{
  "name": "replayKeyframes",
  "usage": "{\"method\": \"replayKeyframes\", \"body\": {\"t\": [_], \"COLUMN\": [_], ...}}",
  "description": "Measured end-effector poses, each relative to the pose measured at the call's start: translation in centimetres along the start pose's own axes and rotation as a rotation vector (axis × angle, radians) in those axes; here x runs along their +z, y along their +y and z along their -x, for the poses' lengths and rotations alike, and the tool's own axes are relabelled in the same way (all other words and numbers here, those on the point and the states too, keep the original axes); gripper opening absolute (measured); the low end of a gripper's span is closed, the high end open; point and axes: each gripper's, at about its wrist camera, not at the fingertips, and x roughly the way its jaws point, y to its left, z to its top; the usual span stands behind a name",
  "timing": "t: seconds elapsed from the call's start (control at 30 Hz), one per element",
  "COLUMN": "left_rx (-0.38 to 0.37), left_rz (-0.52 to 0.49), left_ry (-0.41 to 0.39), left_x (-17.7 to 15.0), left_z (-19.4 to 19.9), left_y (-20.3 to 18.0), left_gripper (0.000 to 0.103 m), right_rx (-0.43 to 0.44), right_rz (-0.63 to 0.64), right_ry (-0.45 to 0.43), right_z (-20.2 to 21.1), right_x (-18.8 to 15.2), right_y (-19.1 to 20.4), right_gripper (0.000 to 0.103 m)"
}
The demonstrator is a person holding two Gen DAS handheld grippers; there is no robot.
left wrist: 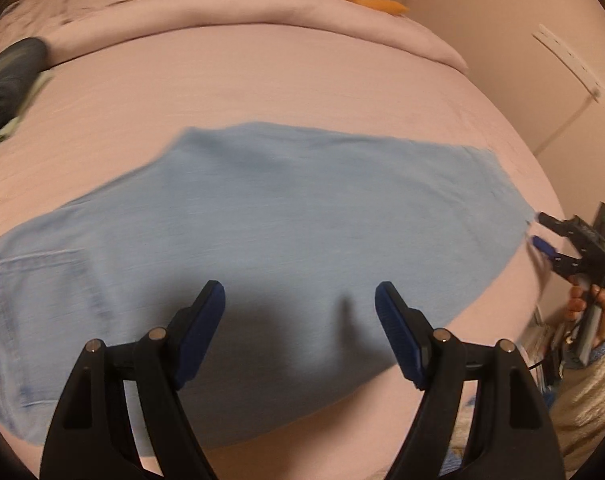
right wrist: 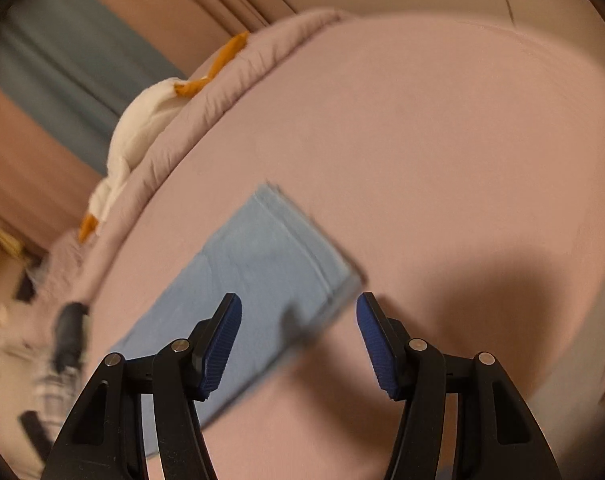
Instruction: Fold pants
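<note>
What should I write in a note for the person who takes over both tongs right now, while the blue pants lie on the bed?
Left tongs: open, holding nothing, above the near edge of the light blue cotton pants.
Right tongs: open, holding nothing, at the hem end of the pants; no pad presses on the cloth.
Pants: laid flat along the pink bed sheet, legs apparently one over the other, back pocket at the left in the left wrist view.
Done: it seems the lengthwise fold.
Left: fold the hem end toward the waist, then smooth.
</note>
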Motion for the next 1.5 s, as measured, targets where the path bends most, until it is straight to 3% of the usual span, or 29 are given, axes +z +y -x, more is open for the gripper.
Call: {"method": "replayKeyframes", "body": {"t": [0.1,0.23,0.3,0.4,0.43,0.47,0.57,0.67,0.77,0.9,1.07,1.2,1.3,1.4,1.47,1.5], "left_rx": [-0.053,-0.193,-0.227,-0.223,-0.224,-0.221,-0.208,-0.263,-0.373,-0.483,-0.633,-0.681,-0.699,-0.685,-0.632,-0.608], "left_rz": [-0.003,0.096,0.124,0.156,0.156,0.154,0.163,0.193,0.250,0.296,0.416,0.521,0.543,0.578,0.573,0.566], "left_ry": [0.019,0.056,0.073,0.094,0.092,0.095,0.102,0.090,0.082,0.049,-0.001,0.018,0.008,0.005,-0.005,-0.011], "left_x": [0.7,1.0,0.9,0.6,0.6,0.7,0.9,1.2,1.5,2.4,3.4,3.5,3.3,3.3,3.5,3.4], "left_z": [-1.3,-2.8,-3.4,-4.4,-4.2,-4.2,-4.0,-3.6,-3.3,-2.7,-3.3,-4.9,-5.2,-5.1,-4.9,-4.5], "left_y": [-1.3,-1.8,-1.9,-1.5,-1.6,-1.7,-1.9,-1.8,-2.0,-2.6,-2.1,-1.0,-0.2,1.3,2.0,2.5], "left_gripper": [0.077,0.076,0.076,0.076,0.076,0.076,0.076,0.076,0.076,0.076,0.079,0.079,0.078,0.060,0.036,0.031], "right_rx": [0.047,0.077,0.081,0.085,0.089,0.102,0.137,0.088,0.054,0.011,0.072,0.100,0.105,0.131,0.140,0.141], "right_rz": [-0.054,-0.051,-0.044,-0.074,-0.098,-0.121,-0.147,-0.017,0.217,0.548,0.720,0.821,0.917,0.967,0.997,1.022], "right_ry": [0.034,0.032,0.015,-0.049,-0.063,-0.067,-0.077,-0.115,-0.142,-0.160,-0.135,-0.079,-0.045,-0.019,-0.013,-0.016], "right_z": [-1.0,-1.7,-2.6,-2.9,-2.6,-2.6,-2.2,-1.2,-0.3,-0.4,-1.5,-3.1,-4.2,-4.5,-4.5,-4.5], "right_x": [-0.4,0.1,0.7,1.0,0.9,1.0,0.9,0.8,-0.3,-4.1,-8.4,-11.8,-14.4,-16.0,-16.7,-17.1], "right_y": [-0.7,-0.4,-0.2,-1.3,-2.1,-2.5,-2.8,0.1,5.6,13.2,17.9,20.4,22.5,23.6,24.1,24.5], "right_gripper": [0.060,0.060,0.059,0.038,0.023,0.018,0.016,0.014,0.013,0.013,0.013,0.013,0.013,0.013,0.013,0.013]}}
